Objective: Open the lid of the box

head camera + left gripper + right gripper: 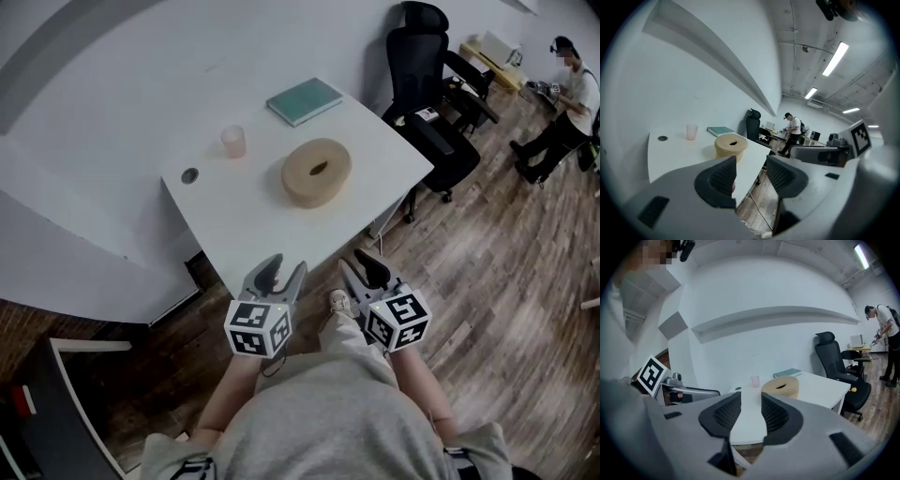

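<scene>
Head view: box sits mid-desk straight ahead, between left tool and right tool, well apart from both. Both tools are spread, empty.

No legible words, numbers or brand names anywhere. Only black-and-white square code patterns, printed on the cube of the left gripper and the cube of the right gripper. Cover of the teal book too small for any title to be read.
</scene>
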